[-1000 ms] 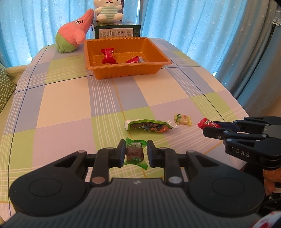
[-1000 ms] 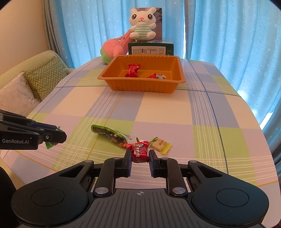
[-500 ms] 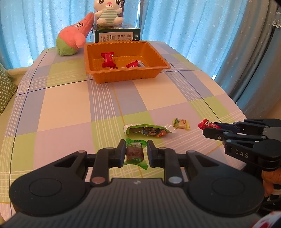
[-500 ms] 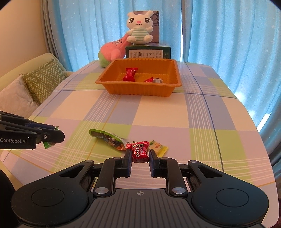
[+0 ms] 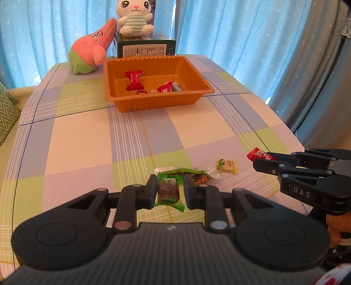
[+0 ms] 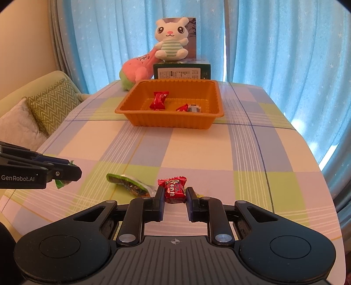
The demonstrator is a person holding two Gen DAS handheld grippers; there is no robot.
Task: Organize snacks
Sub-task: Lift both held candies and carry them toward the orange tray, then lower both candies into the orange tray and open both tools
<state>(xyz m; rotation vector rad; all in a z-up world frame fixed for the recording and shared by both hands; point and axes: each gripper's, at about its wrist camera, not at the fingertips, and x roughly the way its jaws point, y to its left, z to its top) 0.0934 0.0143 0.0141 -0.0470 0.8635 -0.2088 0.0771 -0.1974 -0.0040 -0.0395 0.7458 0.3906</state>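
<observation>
My left gripper [image 5: 170,189] is shut on a green-wrapped candy [image 5: 168,191], held above the near part of the checked table. My right gripper [image 6: 175,193] is shut on a red-wrapped candy [image 6: 174,190]; it shows in the left wrist view as black fingers [image 5: 266,164] with the red wrapper [image 5: 257,154] at their tip. On the cloth lie a long green snack packet [image 5: 193,174] and a small yellow candy [image 5: 227,166]. The orange tray [image 5: 153,105] at the far end holds red candies [image 5: 133,80] and a small dark one [image 5: 177,87].
Behind the tray stand a dark green box [image 5: 145,48], a white bunny plush [image 5: 133,18] on top of it and a pink-green plush [image 5: 92,54]. Blue curtains hang all around. A sofa with zigzag cushions [image 6: 52,105] sits left of the table.
Both grippers have lifted a little and tilted up with their candies still held; the tray now looks farther off, and the yellow candy is partly hidden behind the right fingers.
</observation>
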